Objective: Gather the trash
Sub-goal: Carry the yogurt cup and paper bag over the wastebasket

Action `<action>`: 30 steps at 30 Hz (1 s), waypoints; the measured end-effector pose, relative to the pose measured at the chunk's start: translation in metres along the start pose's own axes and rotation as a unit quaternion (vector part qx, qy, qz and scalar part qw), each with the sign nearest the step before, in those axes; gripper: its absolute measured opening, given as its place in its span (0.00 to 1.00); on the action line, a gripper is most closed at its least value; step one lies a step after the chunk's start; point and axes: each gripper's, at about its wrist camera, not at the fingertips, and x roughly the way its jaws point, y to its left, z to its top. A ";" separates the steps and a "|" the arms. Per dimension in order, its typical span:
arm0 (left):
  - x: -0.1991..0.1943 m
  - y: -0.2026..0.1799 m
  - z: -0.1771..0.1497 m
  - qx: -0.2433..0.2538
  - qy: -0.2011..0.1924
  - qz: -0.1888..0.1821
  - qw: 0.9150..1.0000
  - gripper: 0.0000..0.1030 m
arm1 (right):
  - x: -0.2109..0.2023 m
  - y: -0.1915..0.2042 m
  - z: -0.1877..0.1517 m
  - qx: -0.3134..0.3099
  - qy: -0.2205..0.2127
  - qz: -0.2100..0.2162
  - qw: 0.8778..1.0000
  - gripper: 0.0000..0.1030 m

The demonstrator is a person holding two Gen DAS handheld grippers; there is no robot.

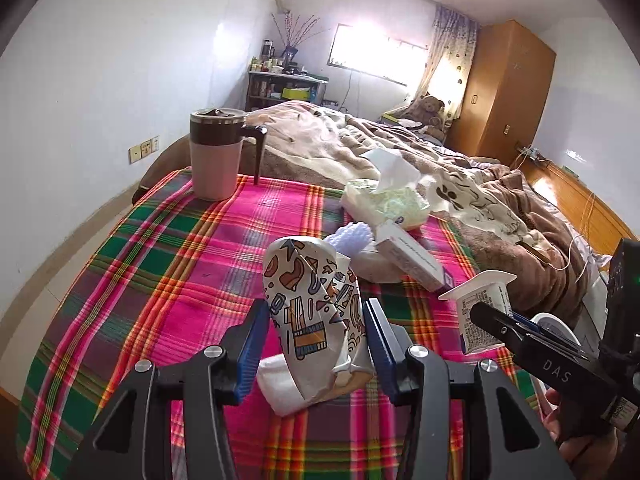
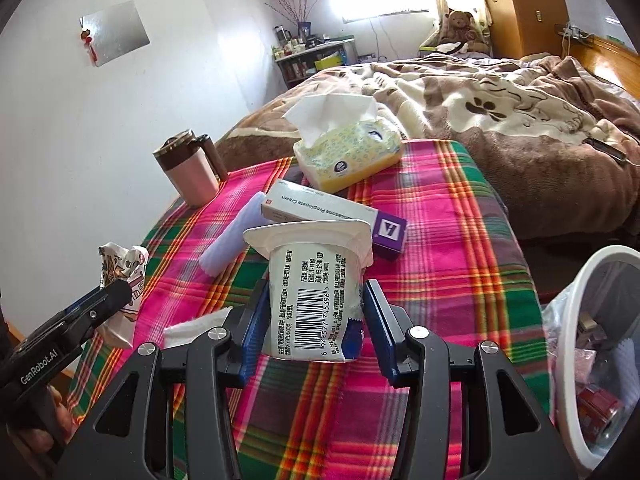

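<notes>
Two-handed trash collection over a desk (image 2: 460,208) draped in a pink-and-green plaid cloth, with places given relative to the tissue pack (image 2: 348,152) at the desk's far edge beside the bed (image 2: 520,112). The left claw (image 1: 316,340) was clenched on a crumpled patterned paper cup (image 1: 308,300), its blue pads pressed to both sides of the cup, held above the cloth on the near side of the tissue pack; a white scrap of paper (image 1: 276,388) showed beneath the cup. The right claw (image 2: 316,320) was clenched on a white yogurt cup (image 2: 316,280), barcode facing the camera, held nearer than the tissue pack. Between the yogurt cup and the tissue pack lay a cream carton (image 2: 316,208) with a purple end and a rolled pale-blue cloth (image 2: 236,236). A pink lidded mug (image 2: 192,172) stood left of the tissue pack. A white-rimmed bin (image 2: 572,320), already holding litter, stood off the desk to the near right.
</notes>
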 end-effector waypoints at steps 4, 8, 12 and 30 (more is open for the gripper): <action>-0.014 -0.019 -0.005 0.021 -0.010 -0.009 1.000 0.47 | -0.014 -0.008 -0.003 0.004 -0.011 -0.001 1.000 0.47; -0.026 -0.037 -0.009 0.036 -0.027 -0.021 0.999 0.47 | -0.028 -0.017 -0.008 0.009 -0.020 -0.003 1.000 0.47; -0.038 -0.055 -0.013 0.045 -0.037 -0.039 0.998 0.47 | -0.045 -0.030 -0.012 0.014 -0.033 -0.009 0.999 0.47; -0.060 -0.142 -0.034 0.102 -0.043 -0.105 0.988 0.47 | -0.107 -0.091 -0.027 0.049 -0.078 -0.054 0.994 0.47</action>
